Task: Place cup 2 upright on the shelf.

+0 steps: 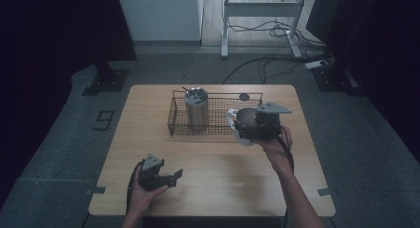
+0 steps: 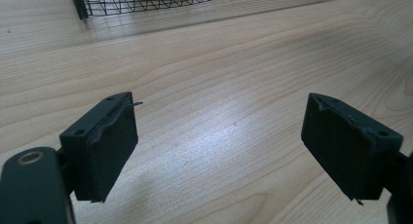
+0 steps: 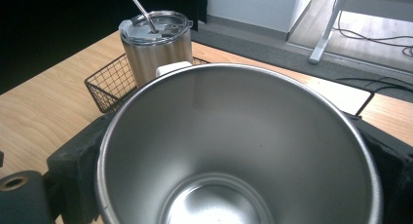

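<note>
R tongs point(image 1: 242, 125) clamped on steel mug point(image 3: 238, 151), jaws against outer wall both sides; mug w/ white handle point(image 3: 171, 68), open mouth facing tongs camera, inside bare. Mug held above tabletop point(image 1: 213, 183) at right end of wire basket point(image 1: 174, 120). Lidded steel tumbler point(image 1: 196, 109) w/ metal straw point(image 3: 142, 10) upright in basket's left part. Small dark disc point(image 1: 243, 96) on tabletop behind basket. L tongs point(image 1: 173, 177) open wide, nothing between, low over tabletop near front-left, well apart from basket.
</note>
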Motion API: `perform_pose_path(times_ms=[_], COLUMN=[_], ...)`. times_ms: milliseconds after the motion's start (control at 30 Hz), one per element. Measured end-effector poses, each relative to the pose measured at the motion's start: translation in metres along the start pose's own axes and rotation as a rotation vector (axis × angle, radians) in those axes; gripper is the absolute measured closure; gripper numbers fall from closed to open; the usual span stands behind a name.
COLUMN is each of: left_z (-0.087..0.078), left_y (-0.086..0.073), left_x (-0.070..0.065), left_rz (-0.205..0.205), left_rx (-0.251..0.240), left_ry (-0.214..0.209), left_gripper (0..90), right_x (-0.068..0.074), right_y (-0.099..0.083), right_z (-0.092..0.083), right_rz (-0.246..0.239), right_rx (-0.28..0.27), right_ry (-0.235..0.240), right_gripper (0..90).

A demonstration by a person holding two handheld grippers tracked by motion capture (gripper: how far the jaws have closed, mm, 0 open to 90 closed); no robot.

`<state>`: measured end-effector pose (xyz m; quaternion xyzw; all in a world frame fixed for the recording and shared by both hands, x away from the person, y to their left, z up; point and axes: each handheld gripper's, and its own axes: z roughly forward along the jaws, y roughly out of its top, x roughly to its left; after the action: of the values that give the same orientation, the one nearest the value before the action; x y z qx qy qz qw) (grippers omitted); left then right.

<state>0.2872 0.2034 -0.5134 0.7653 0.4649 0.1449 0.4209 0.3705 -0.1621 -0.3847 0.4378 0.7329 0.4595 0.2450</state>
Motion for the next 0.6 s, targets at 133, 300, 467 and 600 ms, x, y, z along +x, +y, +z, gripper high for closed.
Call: perform_pose_path(times_ms=[133,300,467,600], left_z=[0.0,0.0,0.0,0.001], left_y=[0.0,0.0,0.0,-0.001], left_x=[0.0,0.001,0.0,-0.001], left_rz=[0.0,0.0,0.002,0.004], left_rx=[-0.001,-0.001,0.002,0.004], left_ry=[-0.001,0.0,-0.001,-0.001], left_gripper=[13.5,13.6,13.6,13.6], right_x=[0.0,-0.002,-0.003,-0.004], right_y=[0.003,0.007,0.01,0.013], right_z=[0.004,0.009,0.014,0.016], right_rz=[0.001,0.004,0.007,0.01], right_rx=[0.007,0.009,0.01,0.007], right_ry=[-0.002,-0.005,-0.005,-0.007], right_gripper=[5.8,5.8,5.8,5.8])
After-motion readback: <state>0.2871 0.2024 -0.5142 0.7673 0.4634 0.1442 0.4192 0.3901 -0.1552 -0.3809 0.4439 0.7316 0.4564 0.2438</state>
